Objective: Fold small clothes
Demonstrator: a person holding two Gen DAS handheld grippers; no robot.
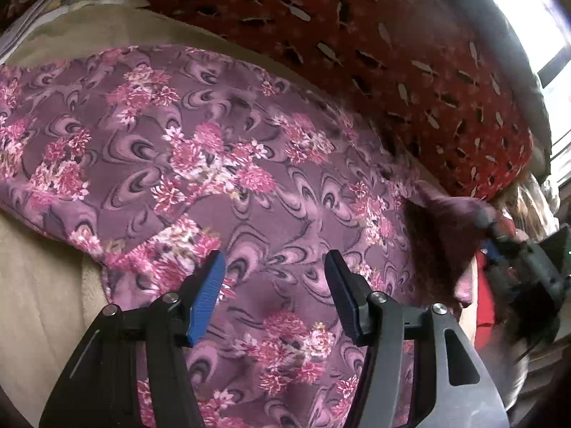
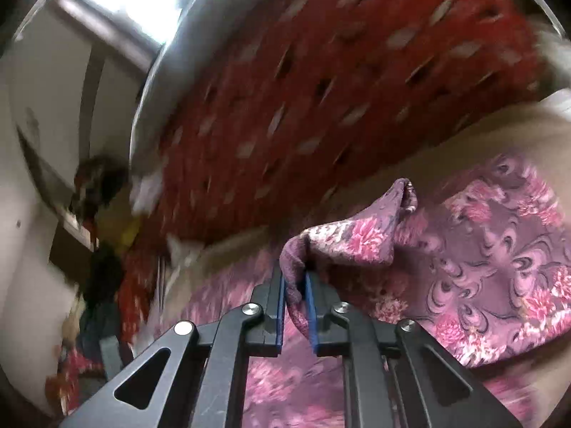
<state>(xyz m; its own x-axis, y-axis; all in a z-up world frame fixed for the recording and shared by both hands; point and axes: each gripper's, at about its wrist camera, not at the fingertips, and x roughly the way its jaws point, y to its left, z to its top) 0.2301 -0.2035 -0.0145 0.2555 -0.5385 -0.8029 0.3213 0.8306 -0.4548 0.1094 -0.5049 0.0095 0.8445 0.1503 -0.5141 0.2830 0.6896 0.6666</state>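
Garment [image 2: 492, 260] corner pinched in right tool [image 2: 295, 278] (no labels).

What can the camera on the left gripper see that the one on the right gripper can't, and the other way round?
Only the left wrist view shows the left gripper, its jaws apart and empty above the spread purple floral cloth, and the right gripper from outside, at the cloth's far edge.

Only the right wrist view shows, close up, the lifted corner of the cloth running down between the right gripper's nearly closed blue pads, plus a blurred white wall.

Both show the floral cloth, the beige bedding under it, the red patterned blanket behind, and a bright window.
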